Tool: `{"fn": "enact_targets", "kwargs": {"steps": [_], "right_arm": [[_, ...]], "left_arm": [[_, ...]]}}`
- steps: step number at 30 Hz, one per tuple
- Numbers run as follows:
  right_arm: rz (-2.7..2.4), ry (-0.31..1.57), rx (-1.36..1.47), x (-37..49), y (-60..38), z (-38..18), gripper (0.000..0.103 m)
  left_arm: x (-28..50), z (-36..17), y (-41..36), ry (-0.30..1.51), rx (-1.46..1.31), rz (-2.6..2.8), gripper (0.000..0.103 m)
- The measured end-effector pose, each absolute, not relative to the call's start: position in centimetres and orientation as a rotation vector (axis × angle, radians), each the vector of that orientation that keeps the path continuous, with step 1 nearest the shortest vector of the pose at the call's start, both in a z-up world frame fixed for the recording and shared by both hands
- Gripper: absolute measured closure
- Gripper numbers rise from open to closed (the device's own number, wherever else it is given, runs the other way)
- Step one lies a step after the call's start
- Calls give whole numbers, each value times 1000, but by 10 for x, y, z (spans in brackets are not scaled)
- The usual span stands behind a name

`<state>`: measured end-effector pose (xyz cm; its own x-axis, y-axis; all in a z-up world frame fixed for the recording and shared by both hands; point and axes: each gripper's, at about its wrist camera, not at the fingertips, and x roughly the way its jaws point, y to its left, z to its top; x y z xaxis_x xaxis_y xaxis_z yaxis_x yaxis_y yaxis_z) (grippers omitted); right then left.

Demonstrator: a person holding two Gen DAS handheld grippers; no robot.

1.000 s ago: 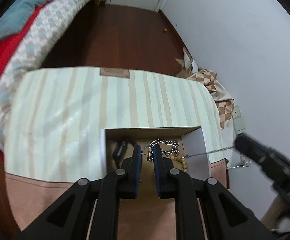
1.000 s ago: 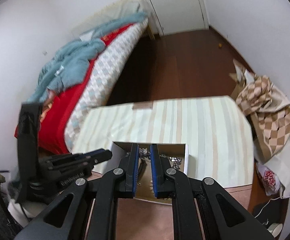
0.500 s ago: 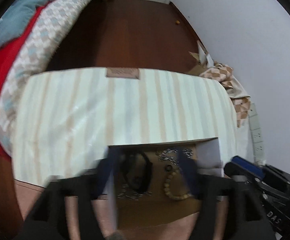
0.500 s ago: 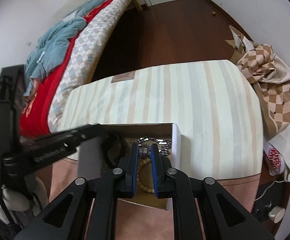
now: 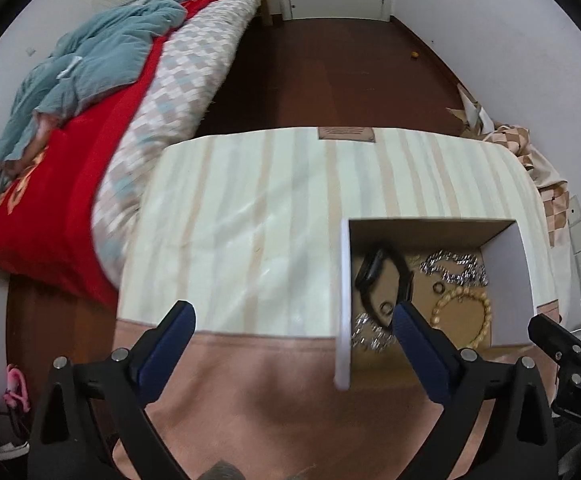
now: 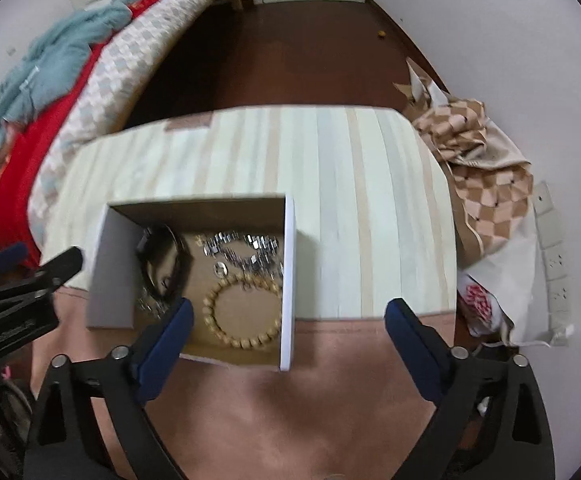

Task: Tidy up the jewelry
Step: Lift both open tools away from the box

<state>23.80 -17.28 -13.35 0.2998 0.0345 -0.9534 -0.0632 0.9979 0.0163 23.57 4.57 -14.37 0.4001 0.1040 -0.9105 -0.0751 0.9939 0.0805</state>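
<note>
Both your left hand-held gripper [image 5: 292,318] and right hand-held gripper [image 6: 288,314] are spread wide, empty; the open cardboard box [image 6: 288,276] on the striped table [image 6: 366,208] holds a beaded bracelet [image 6: 242,314], silver chain [image 6: 246,252] and black watch [image 6: 162,256]

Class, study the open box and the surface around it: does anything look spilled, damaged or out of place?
Nothing stands out. The box sits flat on the striped cover, and the bead bracelet, silver chain and black watch all lie inside it.

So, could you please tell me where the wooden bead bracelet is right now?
The wooden bead bracelet lies flat in the cardboard box, near its right wall in the right wrist view, below the silver chain.
</note>
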Motion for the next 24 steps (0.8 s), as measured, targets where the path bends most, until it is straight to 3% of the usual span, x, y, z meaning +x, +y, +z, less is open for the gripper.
{"fn": "enact_targets", "kwargs": {"steps": [9,24], "right_arm": [[26,1199,-42,196,-170,-94,2],[1,937,-33,97,-179,53,2]], "left_arm": [[190,-92,36,1050,10,92,2],[99,33,29,814,-1,71,2]]}}
